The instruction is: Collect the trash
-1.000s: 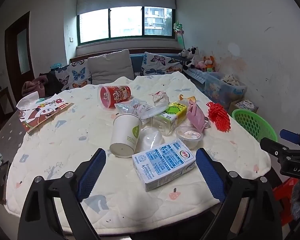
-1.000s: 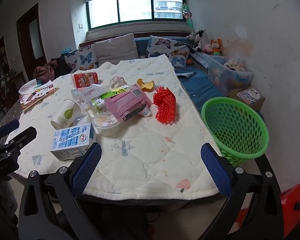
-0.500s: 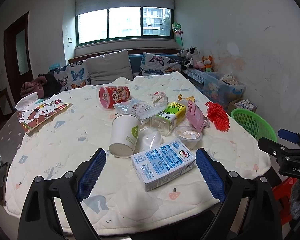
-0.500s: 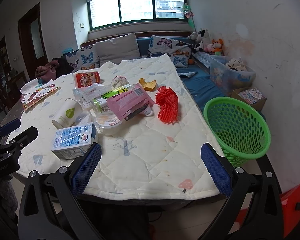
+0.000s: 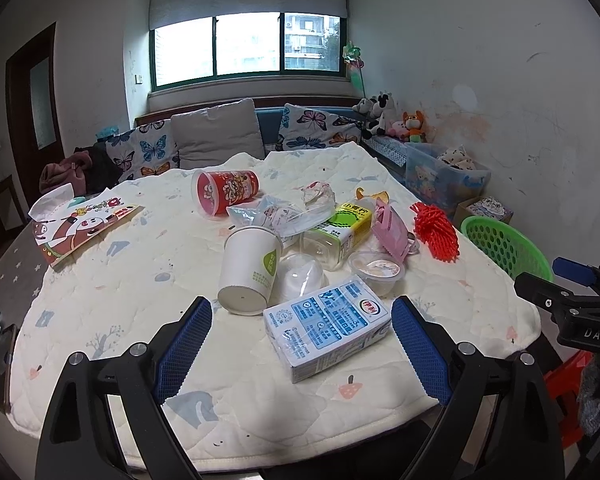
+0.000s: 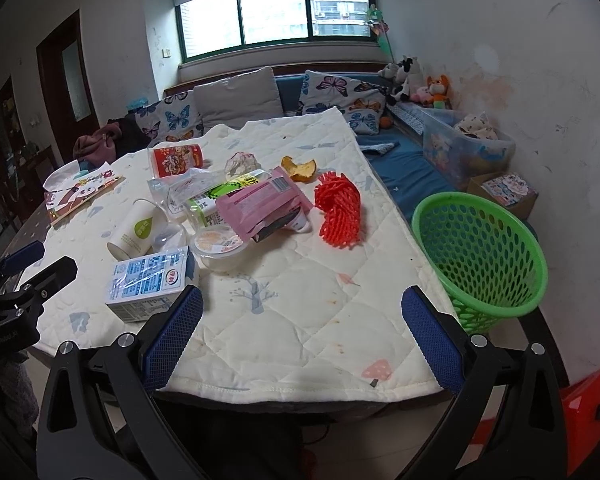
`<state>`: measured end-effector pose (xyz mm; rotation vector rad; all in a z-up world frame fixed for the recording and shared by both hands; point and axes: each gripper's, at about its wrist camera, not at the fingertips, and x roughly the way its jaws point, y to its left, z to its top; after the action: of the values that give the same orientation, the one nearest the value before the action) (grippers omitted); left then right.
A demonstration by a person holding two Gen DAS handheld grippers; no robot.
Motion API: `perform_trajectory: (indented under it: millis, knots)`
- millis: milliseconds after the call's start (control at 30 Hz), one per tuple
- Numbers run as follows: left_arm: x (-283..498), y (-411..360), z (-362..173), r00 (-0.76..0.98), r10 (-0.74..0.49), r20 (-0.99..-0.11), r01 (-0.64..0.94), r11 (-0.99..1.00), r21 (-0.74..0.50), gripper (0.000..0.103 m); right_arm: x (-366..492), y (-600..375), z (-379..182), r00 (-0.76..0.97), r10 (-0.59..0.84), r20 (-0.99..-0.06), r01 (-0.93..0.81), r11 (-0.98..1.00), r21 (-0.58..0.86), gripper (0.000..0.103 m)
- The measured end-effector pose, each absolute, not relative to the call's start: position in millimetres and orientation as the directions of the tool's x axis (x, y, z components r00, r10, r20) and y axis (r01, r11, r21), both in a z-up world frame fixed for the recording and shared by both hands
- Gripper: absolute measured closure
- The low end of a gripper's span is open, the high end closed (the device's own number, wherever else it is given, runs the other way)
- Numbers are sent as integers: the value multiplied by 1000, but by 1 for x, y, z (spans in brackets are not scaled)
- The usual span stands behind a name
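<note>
Litter crowds a quilt-covered table (image 5: 100, 280): a blue-and-white milk carton (image 5: 327, 326) lies on its side at the near edge, with a tipped paper cup (image 5: 249, 269), a clear lidded tub (image 5: 376, 271) and a red snack cup (image 5: 227, 191) behind it. Farther right sit a pink wrapper (image 6: 260, 204), a piece of orange peel (image 6: 299, 169) and red foam netting (image 6: 337, 210). A green mesh basket (image 6: 484, 256) stands beside the table's right edge. The left gripper (image 5: 302, 326) hovers with its fingers spread wide on either side of the carton, not touching it; the right gripper (image 6: 302, 320) hangs over bare quilt, fingers likewise apart and empty.
</note>
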<state>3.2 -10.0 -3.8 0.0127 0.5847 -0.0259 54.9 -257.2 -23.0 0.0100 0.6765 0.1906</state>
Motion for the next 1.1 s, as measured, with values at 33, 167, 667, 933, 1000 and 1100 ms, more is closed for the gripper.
perform_trajectory:
  millis: [33, 167, 667, 933, 1000, 1100]
  knots:
    - [3, -10, -3, 834, -22, -551, 30, 1000, 5, 14, 55, -257, -23, 763, 179, -621, -172, 982, 73, 4]
    - [5, -6, -5, 834, -23, -551, 30, 1000, 3, 14, 58, -259, -24, 759, 188, -623, -173, 981, 85, 4]
    - [13, -3, -4, 834, -28, -551, 36, 999, 4, 14, 63, -259, -27, 758, 182, -626, -172, 982, 76, 4]
    - [20, -1, -3, 834, -34, -550, 52, 998, 18, 14, 72, -258, -28, 754, 183, -631, -178, 981, 71, 4]
    - [22, 1, -3, 833, -40, -551, 61, 998, 19, 14, 74, -257, -27, 753, 185, -632, -182, 981, 71, 4]
    - [24, 0, -4, 834, -50, -549, 78, 997, 28, 14, 79, -256, -27, 751, 186, -634, -185, 980, 68, 4]
